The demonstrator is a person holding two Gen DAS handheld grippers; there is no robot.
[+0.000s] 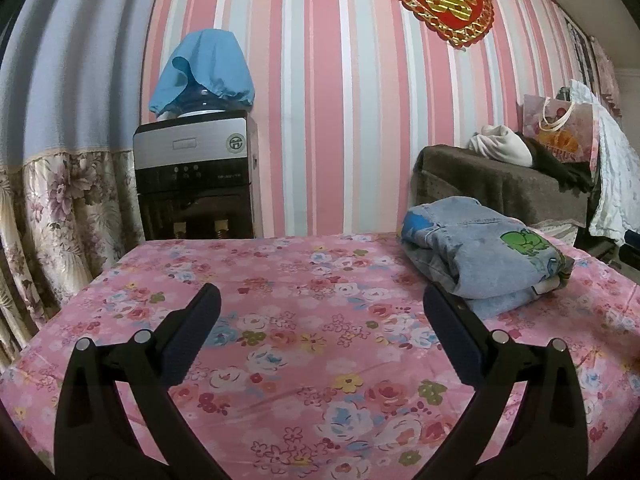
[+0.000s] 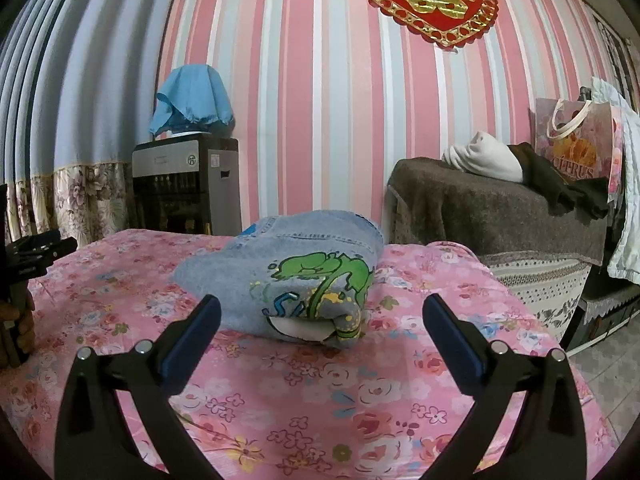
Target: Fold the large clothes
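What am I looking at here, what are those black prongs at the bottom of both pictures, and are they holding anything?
The prongs are two-finger grippers, one held in each of a person's hands, each with a camera looking forward along its fingers. One picture comes from the left gripper, the other from the right gripper. Both are open and hold nothing. Below them is a surface covered by a pink floral sheet. On it lies a folded denim garment with a green cartoon print, directly ahead of the right gripper and off to the right of the left one.

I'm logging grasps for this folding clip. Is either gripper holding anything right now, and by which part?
Nothing is held. The left gripper and right gripper are both open, and the folded denim garment lies free on the bed.
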